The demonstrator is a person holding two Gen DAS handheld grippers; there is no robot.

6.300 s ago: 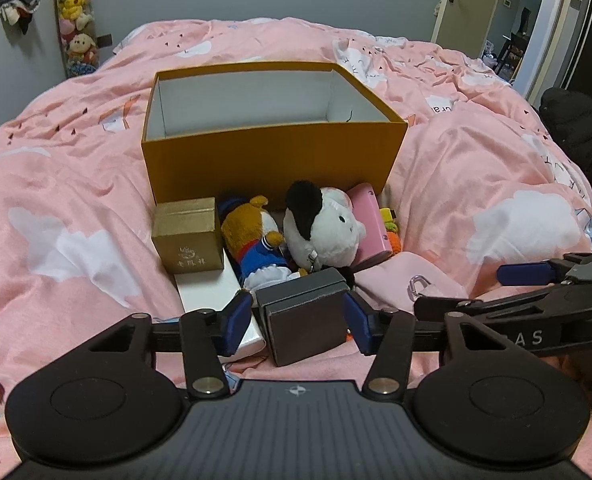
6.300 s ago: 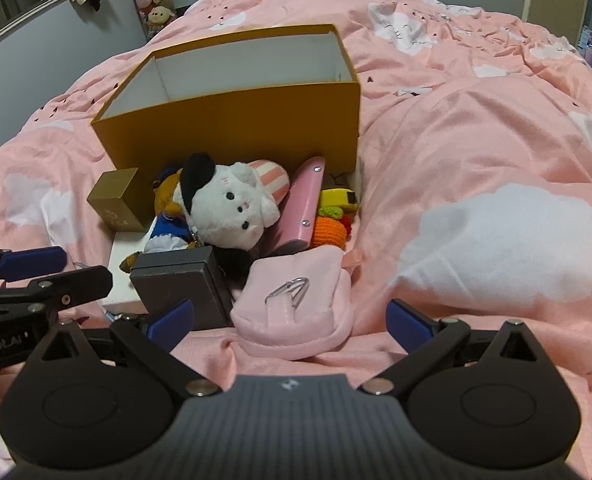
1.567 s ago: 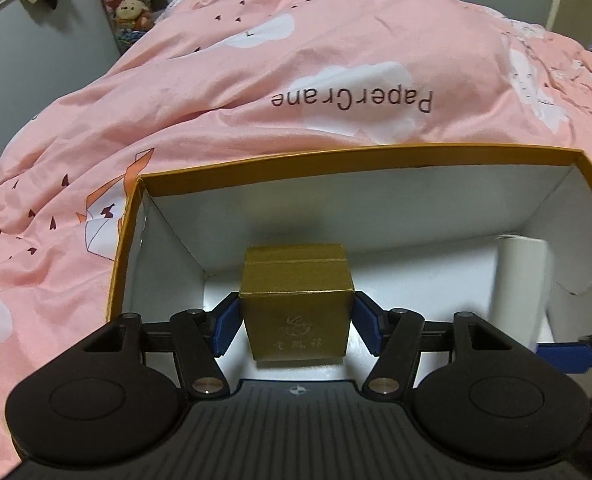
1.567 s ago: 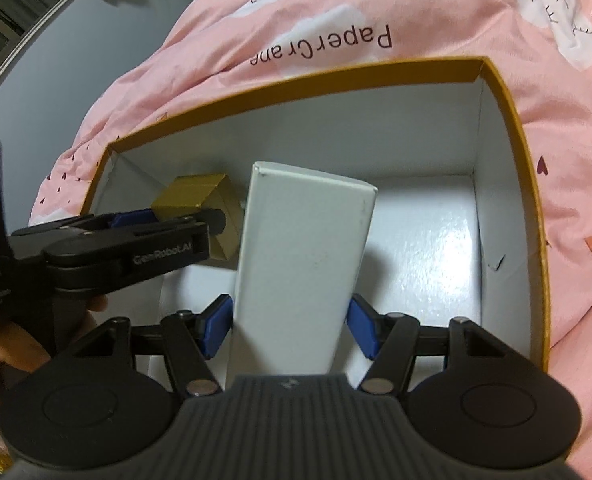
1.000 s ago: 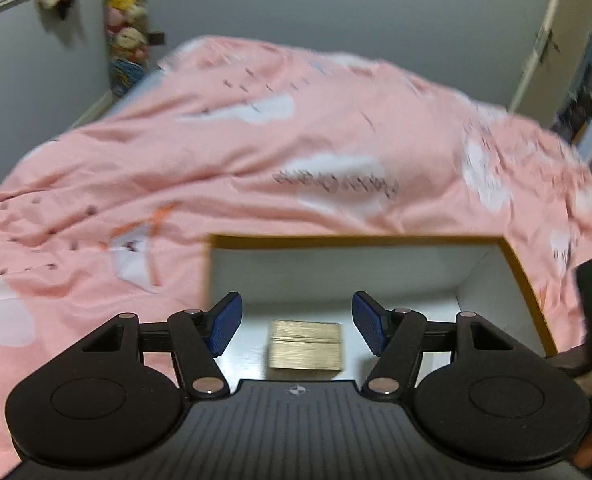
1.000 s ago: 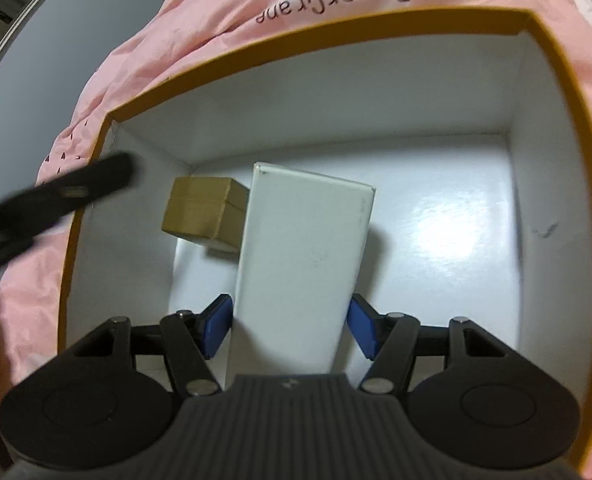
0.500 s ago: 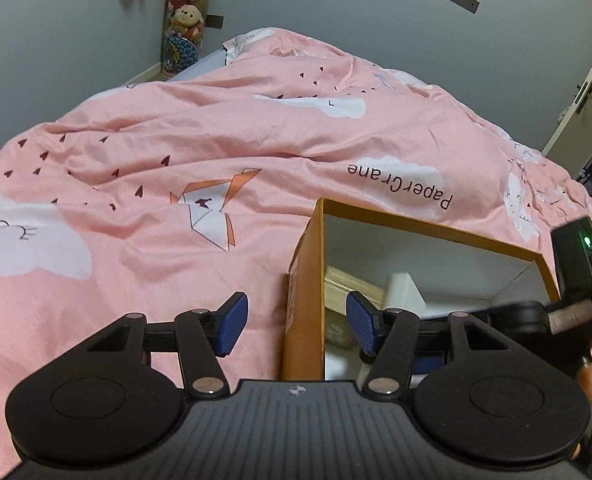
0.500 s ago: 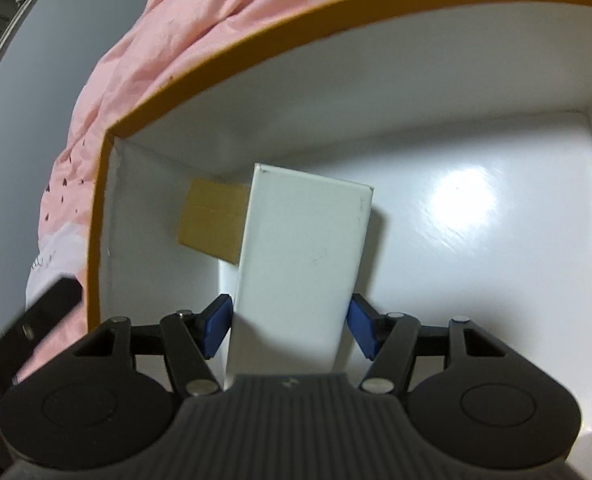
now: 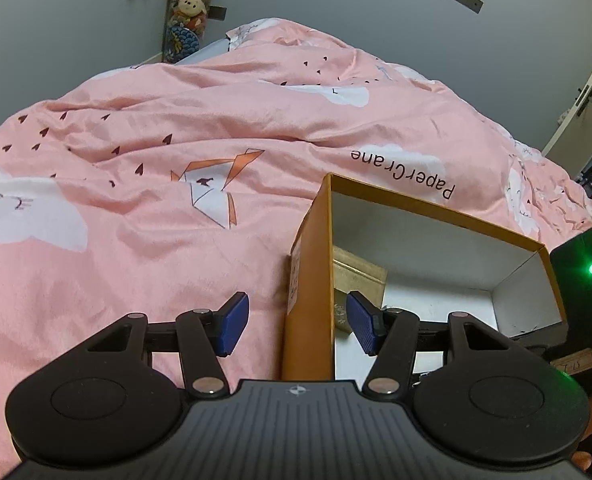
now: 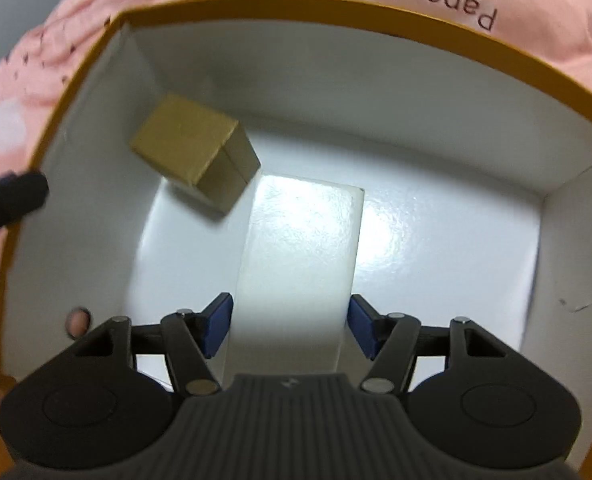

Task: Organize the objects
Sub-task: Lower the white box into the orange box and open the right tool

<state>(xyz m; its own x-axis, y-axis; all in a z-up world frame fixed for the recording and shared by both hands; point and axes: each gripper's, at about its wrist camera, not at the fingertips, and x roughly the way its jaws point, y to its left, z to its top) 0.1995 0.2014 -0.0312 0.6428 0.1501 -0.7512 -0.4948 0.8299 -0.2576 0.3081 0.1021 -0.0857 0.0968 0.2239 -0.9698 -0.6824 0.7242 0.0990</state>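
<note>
An orange box (image 9: pixel 308 280) with a white inside sits open on the pink duvet. A small gold box (image 10: pixel 191 148) rests in its far left corner, also visible in the left wrist view as the gold box (image 9: pixel 356 276) behind the wall. My right gripper (image 10: pixel 290 322) points steeply down into the orange box (image 10: pixel 336 4) and is shut on a tall white box (image 10: pixel 300 264), whose far end is near the floor. My left gripper (image 9: pixel 298 316) is open and holds nothing. It hangs over the orange box's left wall, one finger on either side, neither pad touching.
The pink duvet (image 9: pixel 135 200) with cloud prints spreads all around the box. Plush toys (image 9: pixel 187 8) hang on the grey wall behind. The right gripper's black body with a green light (image 9: pixel 584 280) stands over the box's right side. A door (image 9: pixel 584 112) is far right.
My left gripper let go of the gold box, came out of the orange box and moved left over its wall. My right gripper went deeper inside with the white box and rolled.
</note>
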